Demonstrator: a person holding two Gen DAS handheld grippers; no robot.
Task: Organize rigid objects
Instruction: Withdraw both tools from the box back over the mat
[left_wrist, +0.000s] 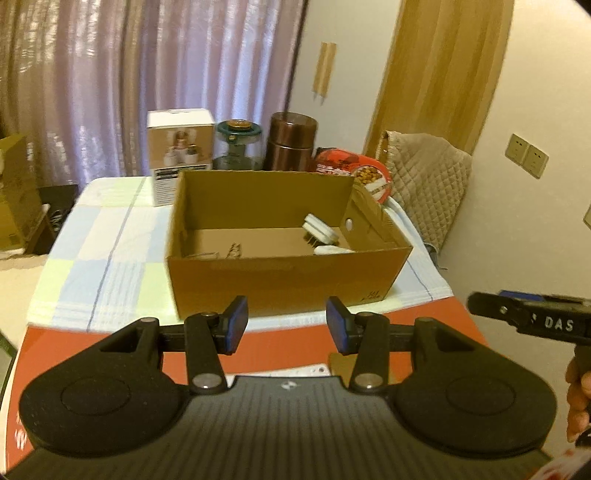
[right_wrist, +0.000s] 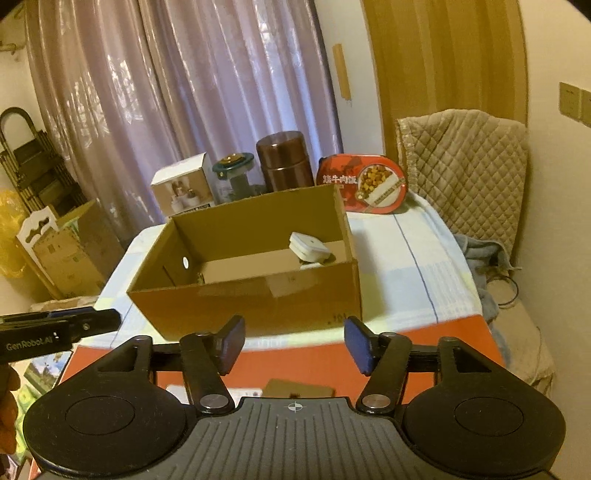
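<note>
Surveying from largest to smallest, we record a table covered by a pale checked blue, green and white cloth (left_wrist: 110, 236), with a red flat surface (right_wrist: 424, 343) at its near edge. On the cloth stands an open brown cardboard box (left_wrist: 280, 280), upright, its top open. Behind the box, along the far edge of the table, we note in a row a white printed carton (left_wrist: 180, 147), a clear glass jar with a dark green lid (left_wrist: 238, 142), a brown metallic cylindrical canister (left_wrist: 291, 142) and a red oval food tub with printed lid (right_wrist: 364, 184) standing on edge. A beige quilted cover (right_wrist: 465, 166) drapes over a seat right of the table. Inside the box, toward its right end, rests a white rounded plastic brush-like item (right_wrist: 308, 249); a small metallic piece (left_wrist: 234, 251) lies at the left of the box floor, too blurred to identify. We find the left gripper (left_wrist: 287, 328) in front of the box, jaws parted and nothing between its blue pads (left_wrist: 236, 325). The right gripper (right_wrist: 294, 345) likewise sits before the box, jaws spread apart and empty.
</note>
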